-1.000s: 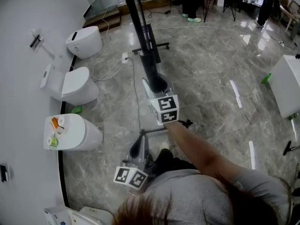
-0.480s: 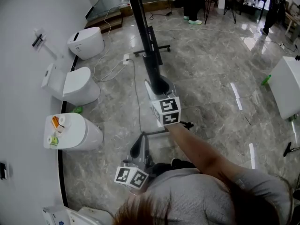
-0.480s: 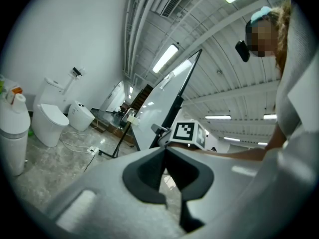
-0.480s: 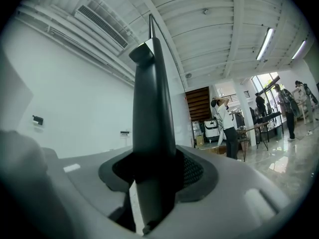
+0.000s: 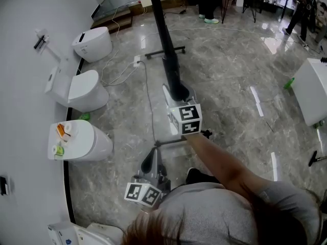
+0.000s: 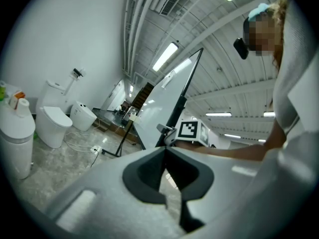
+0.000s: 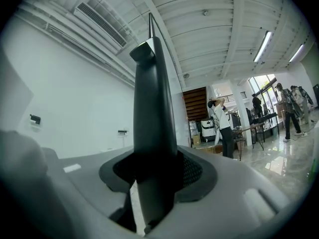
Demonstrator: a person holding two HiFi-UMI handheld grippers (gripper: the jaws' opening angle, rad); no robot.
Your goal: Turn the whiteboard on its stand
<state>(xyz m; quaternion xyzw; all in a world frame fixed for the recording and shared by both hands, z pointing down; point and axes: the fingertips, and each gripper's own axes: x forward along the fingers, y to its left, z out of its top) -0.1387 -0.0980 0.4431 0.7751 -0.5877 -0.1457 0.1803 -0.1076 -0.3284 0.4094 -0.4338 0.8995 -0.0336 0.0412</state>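
Note:
The whiteboard (image 5: 164,40) is seen edge-on in the head view, a long dark bar that runs from the top of the view down to my right gripper (image 5: 176,93). The gripper's jaws are closing on the board's dark frame (image 7: 152,118), which fills the gap between the pads. The stand's foot bar (image 5: 180,140) lies on the floor just below. My left gripper (image 5: 152,160) hangs lower, near the person's body; it is shut and holds nothing. From the left gripper view, the white face of the board (image 6: 162,101) slants upward beyond the left gripper (image 6: 167,171).
Three white toilets (image 5: 84,93) stand along the curved left wall, and the nearest (image 5: 82,142) has small items on its lid. A cable and socket (image 5: 137,61) lie on the marble floor. A white box (image 5: 311,91) stands at right. People and tables (image 5: 209,4) are at the back.
The board's edge and my right gripper have shifted a little to the right. The left gripper has stayed in place.

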